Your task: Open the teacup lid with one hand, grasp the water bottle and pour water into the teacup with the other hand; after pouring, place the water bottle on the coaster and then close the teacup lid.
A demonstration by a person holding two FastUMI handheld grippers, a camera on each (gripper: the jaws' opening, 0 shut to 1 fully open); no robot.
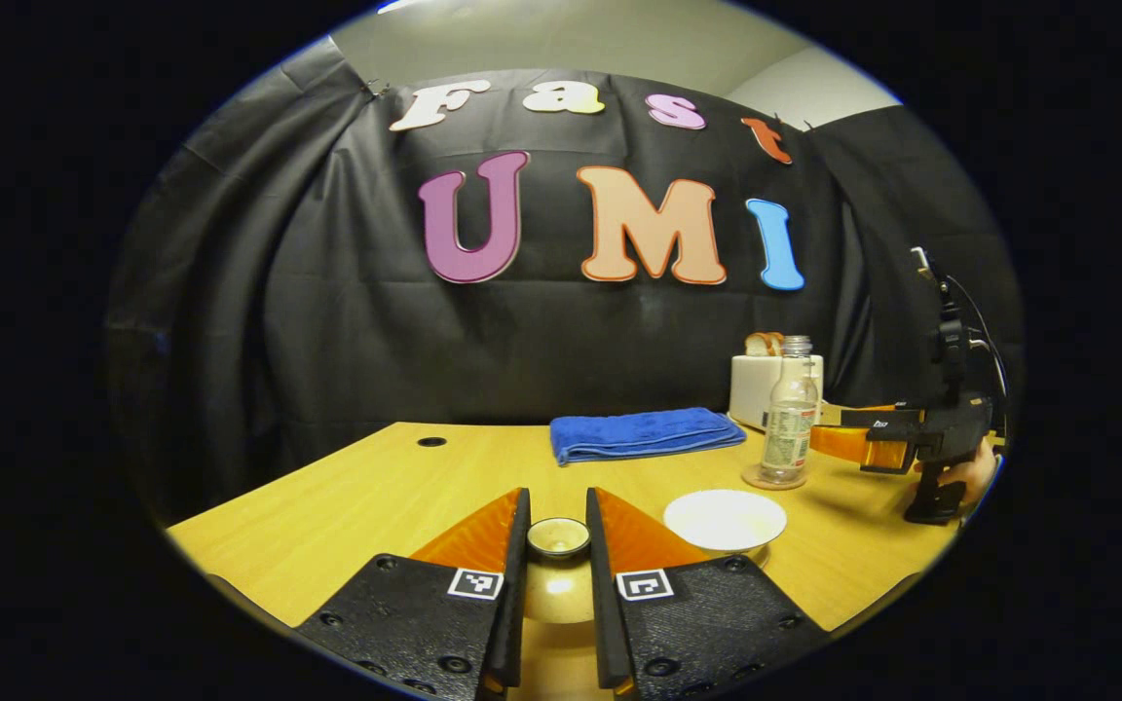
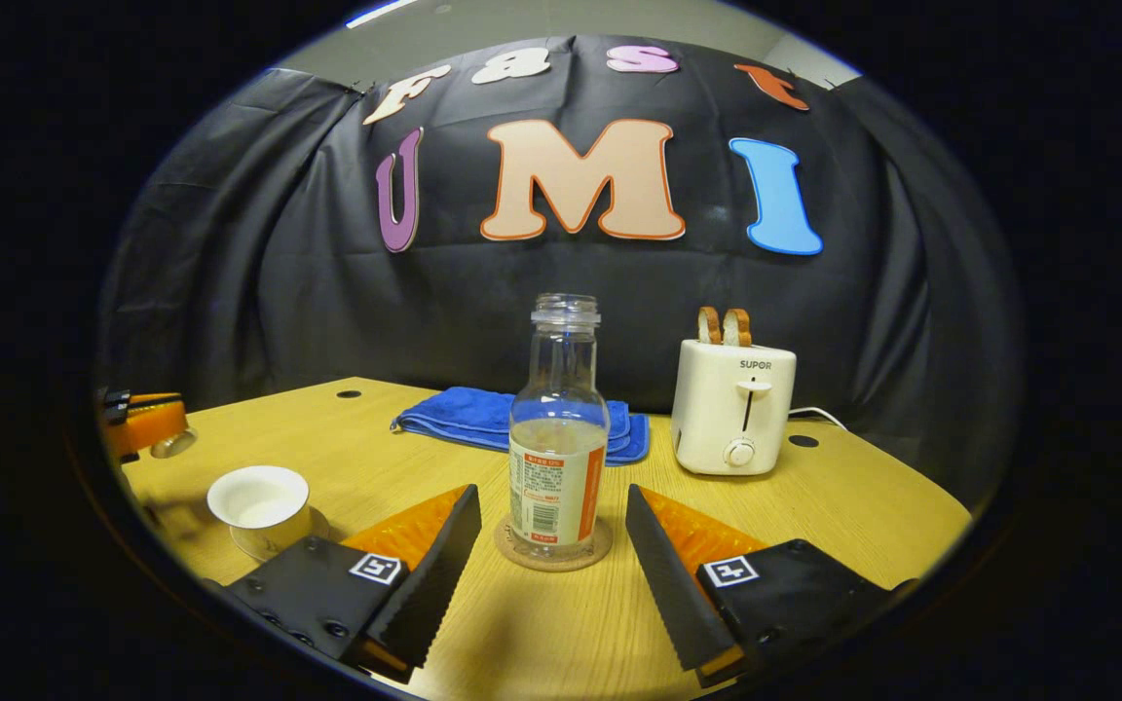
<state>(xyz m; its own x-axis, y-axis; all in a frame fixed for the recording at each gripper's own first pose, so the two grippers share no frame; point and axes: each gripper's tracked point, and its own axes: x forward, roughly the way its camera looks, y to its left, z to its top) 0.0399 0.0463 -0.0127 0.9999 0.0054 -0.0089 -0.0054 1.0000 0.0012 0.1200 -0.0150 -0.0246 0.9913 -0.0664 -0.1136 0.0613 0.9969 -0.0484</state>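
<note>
A clear water bottle [image 2: 559, 458], uncapped and part full, stands upright on a round cork coaster [image 2: 588, 557]. My right gripper [image 2: 551, 497] is open, one finger on each side of the bottle and neither touching it. The white teacup [image 2: 259, 501] sits uncovered on its saucer at the left. My left gripper [image 1: 558, 540] is shut on the knob of the teacup lid [image 1: 558, 537], held above the table just left of the teacup [image 1: 725, 521]. Farther right stand the bottle [image 1: 788, 414] and the right gripper [image 1: 819, 428], held by a hand. The left gripper [image 2: 147, 424] shows at the far left edge.
A folded blue towel [image 1: 644, 433] lies at the back of the wooden table [image 1: 347, 506]. A white toaster [image 2: 731, 419] with bread slices stands at the back right, its cable trailing behind. Small round holes [image 2: 802, 441] mark the tabletop.
</note>
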